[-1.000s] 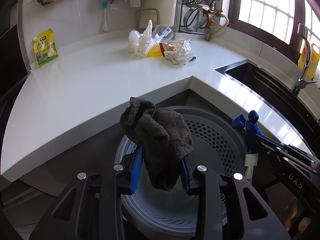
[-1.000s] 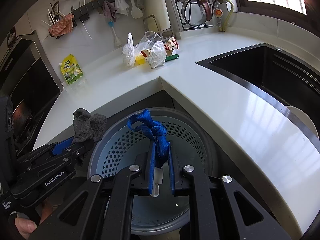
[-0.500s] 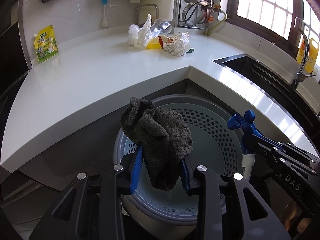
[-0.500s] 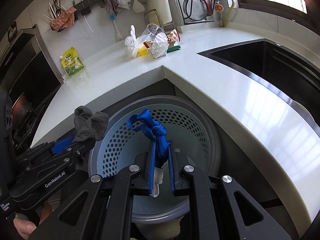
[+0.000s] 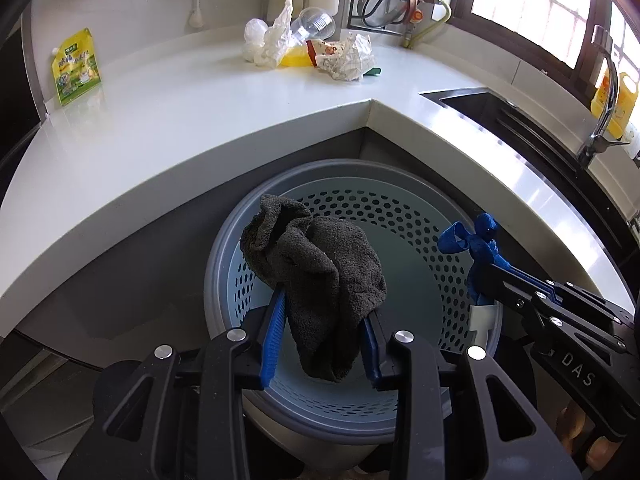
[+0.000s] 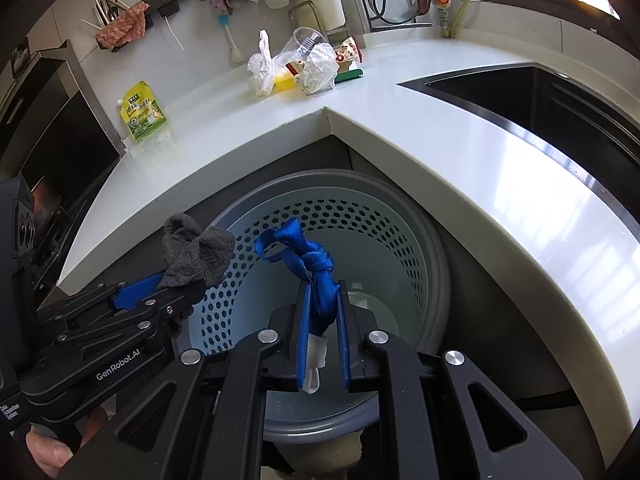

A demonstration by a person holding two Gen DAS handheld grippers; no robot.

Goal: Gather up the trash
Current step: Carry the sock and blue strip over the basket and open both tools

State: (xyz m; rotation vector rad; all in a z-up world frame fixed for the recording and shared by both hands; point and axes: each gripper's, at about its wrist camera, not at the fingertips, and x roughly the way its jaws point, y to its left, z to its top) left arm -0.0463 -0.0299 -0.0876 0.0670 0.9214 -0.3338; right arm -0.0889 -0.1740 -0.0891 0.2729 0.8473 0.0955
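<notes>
1. The left gripper [image 5: 324, 312] clamps a dark grey cloth [image 5: 320, 272] between its blue pads; the cloth bulges above the fingertips and a fold hangs below them.
2. The right gripper [image 6: 322, 308] is clenched on a knotted blue strap [image 6: 308, 264]; the knot and a loop stand above the fingertips, and a white tag [image 6: 316, 360] hangs from the strap between the fingers.
3. Both grippers point downward over a round perforated bin [image 5: 400, 216], the cloth over its left half and the strap over its right half. Neither item touches the bin.
4. The bin stands on the floor in the inner corner of the L-shaped worktop [image 5: 180, 112], just below its edge.
5. More trash lies in a pile at the back corner of the worktop, near the wall: a white plastic bag [image 6: 262, 66], a clear cup [image 6: 306, 42] lying on its side, crumpled paper [image 6: 320, 70], something yellow and a green item at the pile's right end.
6. A yellow-green pouch [image 6: 144, 112] leans at the worktop's far left edge, well apart from the pile.
7. A dark sink [image 6: 540, 100] is set in the worktop's right arm, with a tap [image 5: 600, 100] and a yellow bottle [image 5: 612, 100] behind it.
8. Part of a hand [image 6: 48, 452] grips the left gripper's handle at the lower left of the right wrist view.
</notes>
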